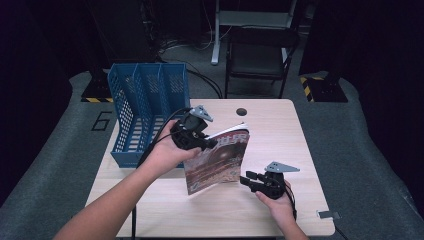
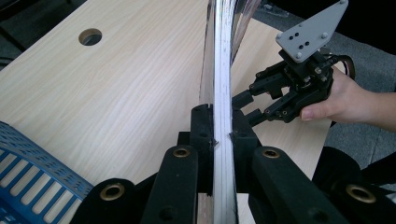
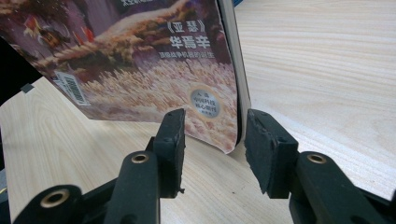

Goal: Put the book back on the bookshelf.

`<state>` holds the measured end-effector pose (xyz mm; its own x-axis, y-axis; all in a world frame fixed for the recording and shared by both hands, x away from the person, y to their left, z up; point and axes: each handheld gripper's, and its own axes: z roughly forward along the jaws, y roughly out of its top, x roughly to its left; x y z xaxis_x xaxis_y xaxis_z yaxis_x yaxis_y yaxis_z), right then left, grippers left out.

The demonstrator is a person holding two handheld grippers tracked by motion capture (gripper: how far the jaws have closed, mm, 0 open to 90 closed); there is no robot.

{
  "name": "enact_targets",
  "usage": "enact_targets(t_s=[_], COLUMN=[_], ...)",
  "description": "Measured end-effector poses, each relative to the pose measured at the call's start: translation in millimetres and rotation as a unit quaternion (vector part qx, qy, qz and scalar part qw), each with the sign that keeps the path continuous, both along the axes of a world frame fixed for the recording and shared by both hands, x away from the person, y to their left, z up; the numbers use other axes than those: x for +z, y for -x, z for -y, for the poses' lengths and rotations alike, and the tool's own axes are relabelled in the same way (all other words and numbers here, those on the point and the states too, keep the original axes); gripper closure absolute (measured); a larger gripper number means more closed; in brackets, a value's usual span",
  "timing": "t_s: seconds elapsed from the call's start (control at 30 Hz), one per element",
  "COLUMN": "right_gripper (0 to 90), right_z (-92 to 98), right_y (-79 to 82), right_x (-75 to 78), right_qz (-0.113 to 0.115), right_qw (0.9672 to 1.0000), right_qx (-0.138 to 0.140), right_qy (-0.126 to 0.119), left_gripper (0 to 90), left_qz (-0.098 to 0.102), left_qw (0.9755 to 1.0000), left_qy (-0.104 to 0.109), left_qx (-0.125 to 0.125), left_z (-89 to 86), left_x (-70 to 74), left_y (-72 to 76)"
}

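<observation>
Left jaws: I have them clamped on the magazine (image 2: 223, 93), one pad on each face of its edge, so the left gripper (image 1: 192, 134) carries it standing on edge and leaning a little.

Right jaws: parted wide, holding nothing. The right gripper (image 3: 212, 140) sits just short of the magazine's lower corner, which lies between and slightly beyond the two pads without touching either.

Magazine: lifted off the bench (image 1: 280, 135) except perhaps at its bottom edge; I cannot tell whether that edge rests on the wood. Its cover faces my right jaws, spine side toward the right pad.

Beyond the left jaws: the blue file rack (image 1: 145, 107) stands just behind and beside my left hand (image 1: 167, 152), its slots open upward. I judge the work is to stand the magazine in one of them.

Right hand: my right hand (image 1: 277, 200) holds its gripper low over the bench, near the magazine's free corner.

Risk, grip: the left pads bite only a narrow strip near one edge, so the glossy sheets may slide or fan out if I swing quickly.

Risk, sag: the far pages bow away from the left jaws; a drooping corner could catch the rack's wall instead of entering a slot.

Risk, right jaws: closing now might pinch only the cover and crease it.
</observation>
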<state>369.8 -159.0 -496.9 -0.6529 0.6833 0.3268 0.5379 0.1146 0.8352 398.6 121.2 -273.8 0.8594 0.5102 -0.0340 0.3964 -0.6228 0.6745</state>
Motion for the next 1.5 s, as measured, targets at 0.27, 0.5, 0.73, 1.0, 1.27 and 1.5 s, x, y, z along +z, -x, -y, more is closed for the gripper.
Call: enact_targets(t_s=[0.27, 0.5, 0.73, 1.0, 1.27, 1.5], right_gripper=[55.4, 54.2, 53.5, 52.5, 50.3, 49.0], right_z=[0.2, -0.2, 0.0, -0.5, 0.1, -0.6], right_y=[-0.1, 0.1, 0.1, 0.0, 0.2, 0.2], right_x=[-0.4, -0.5, -0.7, -1.2, -1.2, -1.4], right_qz=[-0.001, -0.003, -0.004, -0.009, -0.010, -0.005], right_qw=[1.0000, 0.9999, 0.9999, 1.0000, 0.9999, 0.9999], right_qx=[-0.005, -0.007, -0.008, 0.000, -0.002, 0.001], right_qy=[0.006, 0.007, 0.007, 0.004, 0.004, 0.013], left_gripper=[83.9, 83.9, 83.9, 83.9, 83.9, 83.9], left_qz=[0.001, 0.004, 0.008, 0.011, 0.017, 0.022], left_qw=[1.0000, 0.9999, 0.9998, 0.9996, 0.9991, 0.9987], left_qy=[0.004, 0.010, 0.010, 0.014, 0.016, 0.016], left_qx=[0.005, 0.012, 0.017, 0.022, 0.034, 0.043], left_z=[-2.6, -6.4, -10.9, -16.8, -23.7, -29.8], left_x=[6.6, 14.6, 23.7, 35.0, 47.3, 56.6], left_y=[-0.6, -0.6, -1.4, -4.6, -6.2, -7.9])
